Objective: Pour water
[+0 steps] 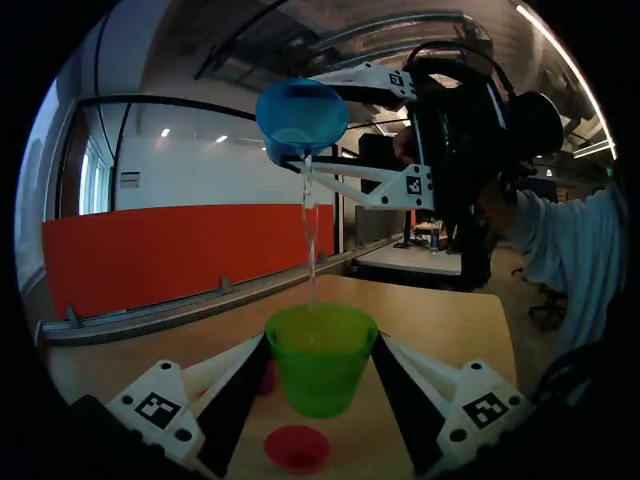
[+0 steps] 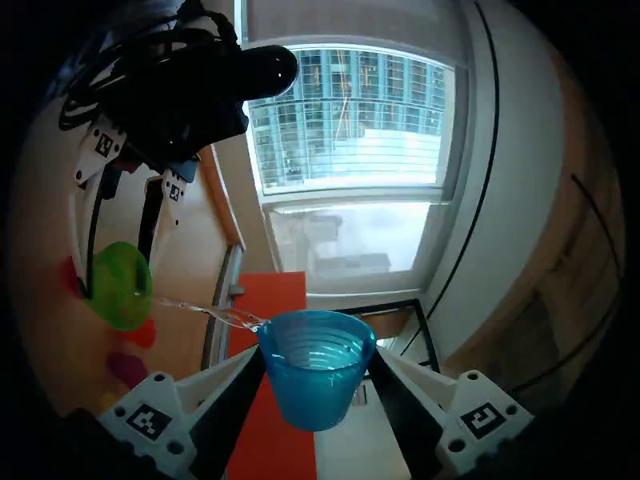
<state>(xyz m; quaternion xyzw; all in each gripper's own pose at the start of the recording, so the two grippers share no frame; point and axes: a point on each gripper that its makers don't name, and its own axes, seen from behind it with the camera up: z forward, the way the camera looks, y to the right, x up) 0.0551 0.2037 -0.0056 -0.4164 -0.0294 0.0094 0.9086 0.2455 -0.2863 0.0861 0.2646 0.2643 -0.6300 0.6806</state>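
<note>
Blue cup [image 1: 302, 120] — aslant in raised right hand-held gripper [image 2: 316, 364]

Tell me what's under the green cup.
Wooden table, with a small red cup nearer the camera and something pink to its left. The green cup hides the spot directly below it.

Left gripper view: an evenly lit office, with a ceiling light strip [image 1: 562, 60] glaring at upper right. The green cup [image 1: 320, 364] is sharp and glows translucent, while straight lines bow strongly toward the rim. Right gripper view: a bright window [image 2: 352, 160] dominates, its lower pane washed out, so the body of the left gripper [image 2: 118, 276] reads as a dark backlit shape, while the blue cup [image 2: 316, 376] looks crisp and the outer edges are dim.
</note>
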